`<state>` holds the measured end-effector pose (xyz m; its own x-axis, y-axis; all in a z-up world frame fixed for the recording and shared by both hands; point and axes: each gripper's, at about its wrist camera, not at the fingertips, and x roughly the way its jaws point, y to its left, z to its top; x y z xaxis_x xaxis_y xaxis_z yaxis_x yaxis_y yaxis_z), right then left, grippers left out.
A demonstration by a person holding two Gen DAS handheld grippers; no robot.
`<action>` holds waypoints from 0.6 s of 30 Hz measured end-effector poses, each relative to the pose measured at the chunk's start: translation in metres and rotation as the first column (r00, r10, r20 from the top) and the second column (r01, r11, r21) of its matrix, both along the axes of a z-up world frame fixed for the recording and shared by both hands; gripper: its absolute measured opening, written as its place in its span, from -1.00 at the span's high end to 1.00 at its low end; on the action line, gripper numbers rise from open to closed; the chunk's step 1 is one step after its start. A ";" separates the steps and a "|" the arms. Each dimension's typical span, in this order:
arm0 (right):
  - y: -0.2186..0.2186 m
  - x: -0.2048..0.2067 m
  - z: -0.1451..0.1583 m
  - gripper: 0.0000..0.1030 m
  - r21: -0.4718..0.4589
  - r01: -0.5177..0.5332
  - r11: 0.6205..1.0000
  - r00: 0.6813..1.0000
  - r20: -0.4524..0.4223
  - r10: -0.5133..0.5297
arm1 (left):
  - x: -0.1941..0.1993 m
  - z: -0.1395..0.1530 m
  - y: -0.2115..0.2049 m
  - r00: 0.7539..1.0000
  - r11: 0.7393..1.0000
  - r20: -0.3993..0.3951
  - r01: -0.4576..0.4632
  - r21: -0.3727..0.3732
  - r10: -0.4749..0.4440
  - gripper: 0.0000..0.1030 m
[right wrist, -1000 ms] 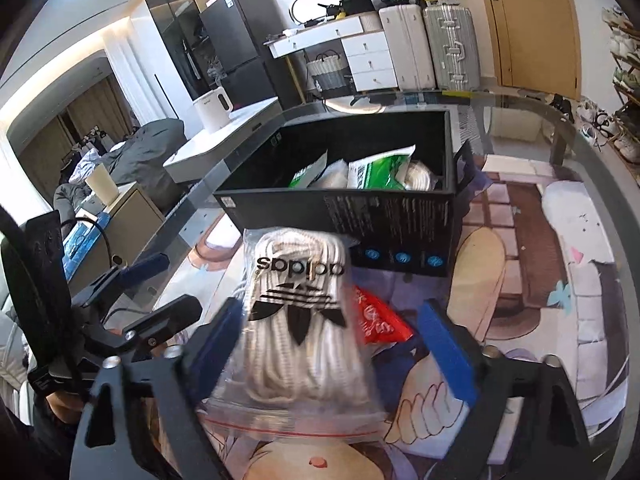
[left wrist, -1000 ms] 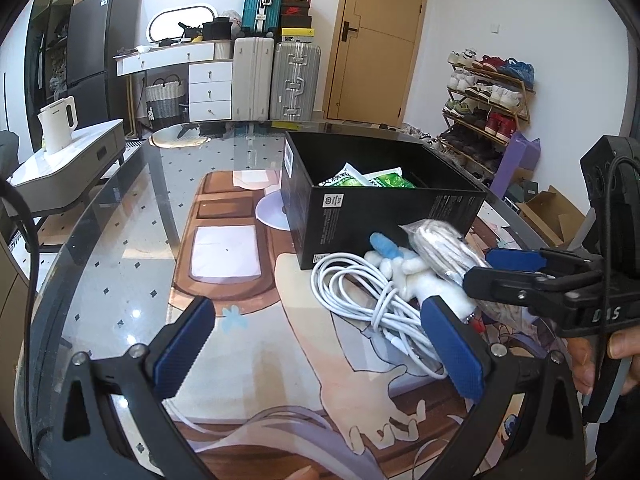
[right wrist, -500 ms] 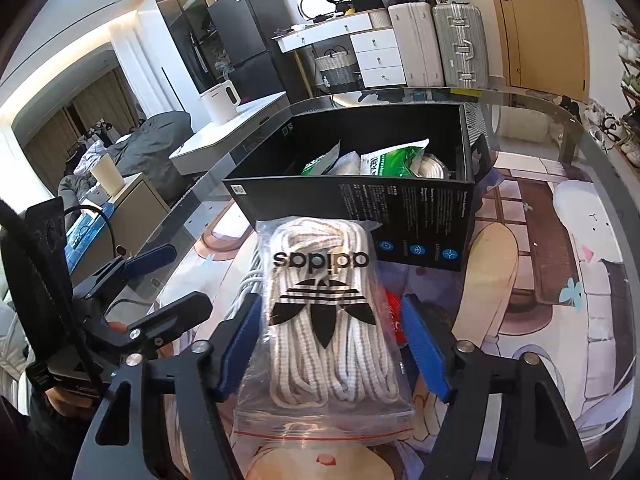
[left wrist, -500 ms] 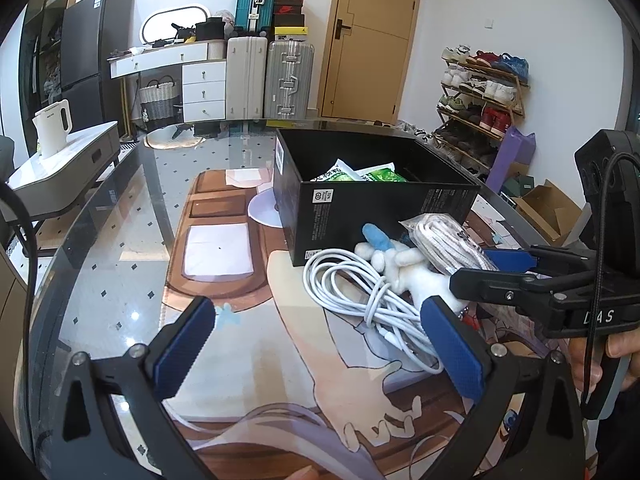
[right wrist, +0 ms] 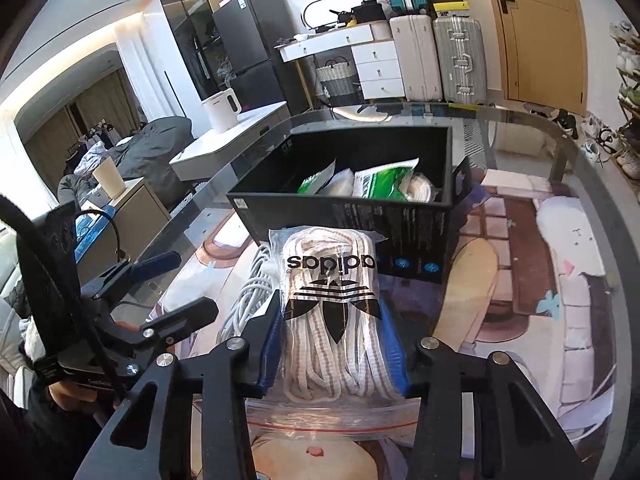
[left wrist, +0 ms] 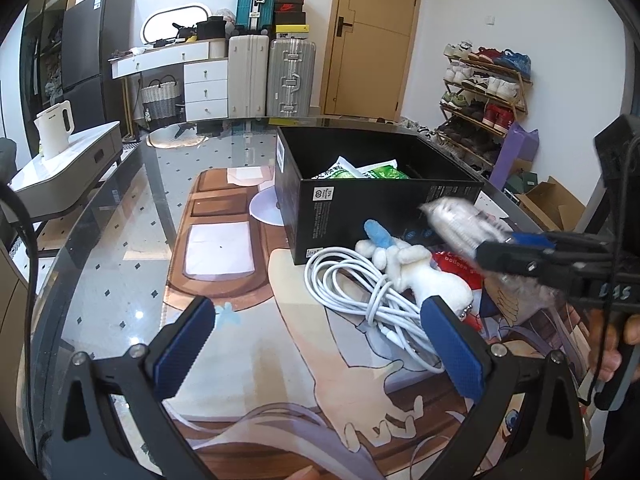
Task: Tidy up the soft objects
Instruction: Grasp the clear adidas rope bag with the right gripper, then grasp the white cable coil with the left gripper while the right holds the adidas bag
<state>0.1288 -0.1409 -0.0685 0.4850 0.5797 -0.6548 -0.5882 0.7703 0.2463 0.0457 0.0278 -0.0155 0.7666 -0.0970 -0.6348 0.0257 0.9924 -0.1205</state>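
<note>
Right fingers (right wrist: 334, 344) now closing onto bagged rope (right wrist: 332, 312), black box (right wrist: 344, 216) just ahead, left fingers (left wrist: 320, 348) apart

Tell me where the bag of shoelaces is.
Right wrist view, centre: the bag of shoelaces sits between the closing right tongs, just before the black box.

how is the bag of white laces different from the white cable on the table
The bag of laces is sealed in clear plastic with a black logo; the white cable is bare.
The bag of laces sits between the closing pads of the right gripper, which press its sides; the white cable lies loose on the table mat, untouched.
The laces are striped and flat; the cable is plain, round and coiled.
Both are white, bundled and outside the black box.
</note>
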 end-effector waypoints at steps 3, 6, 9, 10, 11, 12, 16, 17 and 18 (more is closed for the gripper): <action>-0.006 -0.002 0.009 0.14 0.016 0.011 1.000 1.000 0.022 -0.011 | 0.005 -0.001 -0.004 1.000 0.999 -0.023 -0.014 0.038 0.015 -1.00; -0.011 -0.002 0.015 0.14 0.022 0.019 1.000 0.999 0.034 -0.020 | 0.009 -0.001 -0.007 0.999 0.998 -0.030 -0.024 0.054 0.026 -1.00; -0.016 -0.001 0.016 0.14 0.029 0.026 0.999 0.999 0.036 -0.027 | 0.015 -0.001 -0.010 0.999 0.999 -0.049 -0.011 0.037 0.013 -1.00; -0.017 -0.002 0.016 0.14 0.029 0.028 0.999 0.999 0.038 -0.029 | 0.017 -0.002 -0.013 0.998 0.999 -0.056 -0.006 0.043 0.008 -1.00; -0.017 -0.002 0.017 0.14 0.030 0.028 0.999 0.999 0.037 -0.029 | 0.020 -0.002 -0.015 0.998 0.998 -0.065 -0.006 0.055 0.009 -1.00; -0.018 -0.002 0.017 0.14 0.030 0.030 0.999 0.999 0.038 -0.031 | 0.022 -0.002 -0.017 0.997 0.998 -0.073 -0.011 0.060 0.016 -1.00; -0.021 -0.004 0.018 0.14 0.031 0.035 0.999 0.999 0.039 -0.036 | 0.033 -0.006 -0.018 0.992 0.998 -0.118 -0.029 0.046 0.035 -1.00; -0.021 -0.003 0.018 0.14 0.031 0.036 0.999 0.999 0.039 -0.037 | 0.036 -0.007 -0.018 0.990 0.998 -0.129 -0.042 0.055 0.049 -1.00; -0.022 -0.003 0.019 0.14 0.032 0.038 0.999 0.998 0.040 -0.039 | 0.038 -0.009 -0.016 0.988 0.997 -0.143 -0.046 0.059 0.055 -1.00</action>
<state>0.1256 -0.1633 -0.0499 0.5330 0.5797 -0.6163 -0.5681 0.7850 0.2471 0.0837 0.0114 -0.0242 0.6693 -0.0217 -0.7427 -0.0383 0.9972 -0.0637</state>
